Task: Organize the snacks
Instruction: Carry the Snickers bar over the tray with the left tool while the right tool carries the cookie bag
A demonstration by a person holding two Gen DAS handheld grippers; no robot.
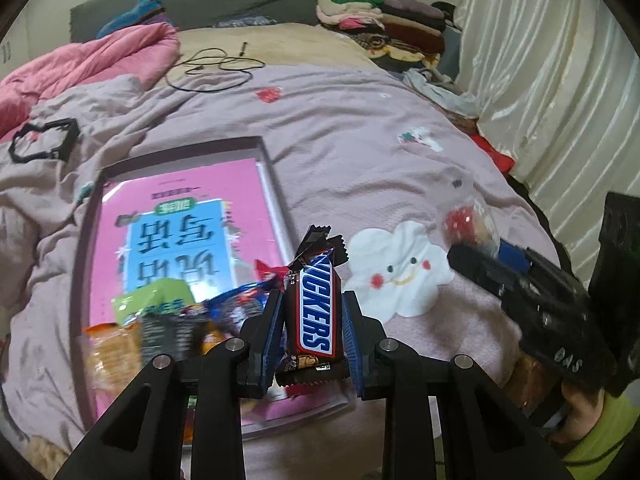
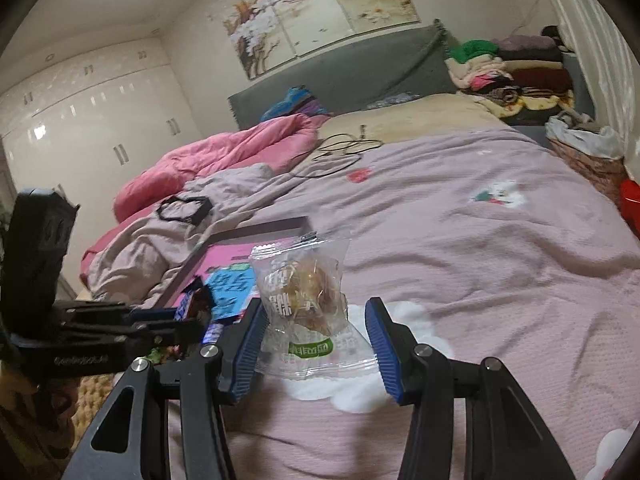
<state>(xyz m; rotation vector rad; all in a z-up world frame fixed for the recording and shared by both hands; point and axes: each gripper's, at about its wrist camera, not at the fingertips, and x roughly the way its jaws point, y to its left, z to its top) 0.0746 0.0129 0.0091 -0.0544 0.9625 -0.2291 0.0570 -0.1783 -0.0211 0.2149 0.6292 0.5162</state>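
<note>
My left gripper (image 1: 313, 312) is shut on a Snickers bar (image 1: 316, 304), held upright over the near right corner of a shallow tray (image 1: 276, 184) lined with a pink book. Several wrapped snacks (image 1: 160, 320) lie at the tray's near end. My right gripper (image 2: 318, 328) has its jaws apart around a clear packet of brown candy (image 2: 304, 288); the left pad touches it, the right pad stands clear. In the left wrist view the right gripper (image 1: 472, 248) sits to the right with a clear packet (image 1: 468, 220) at its tips. The left gripper also shows in the right wrist view (image 2: 192, 316).
The tray lies on a mauve bedspread (image 1: 360, 120) with a white cloud patch (image 1: 396, 272). A pink duvet (image 1: 80, 68), a black cable (image 1: 212, 68) and a black frame piece (image 1: 44, 144) lie further back. Folded clothes (image 1: 384, 20) are stacked by the headboard; a curtain (image 1: 540, 80) hangs at right.
</note>
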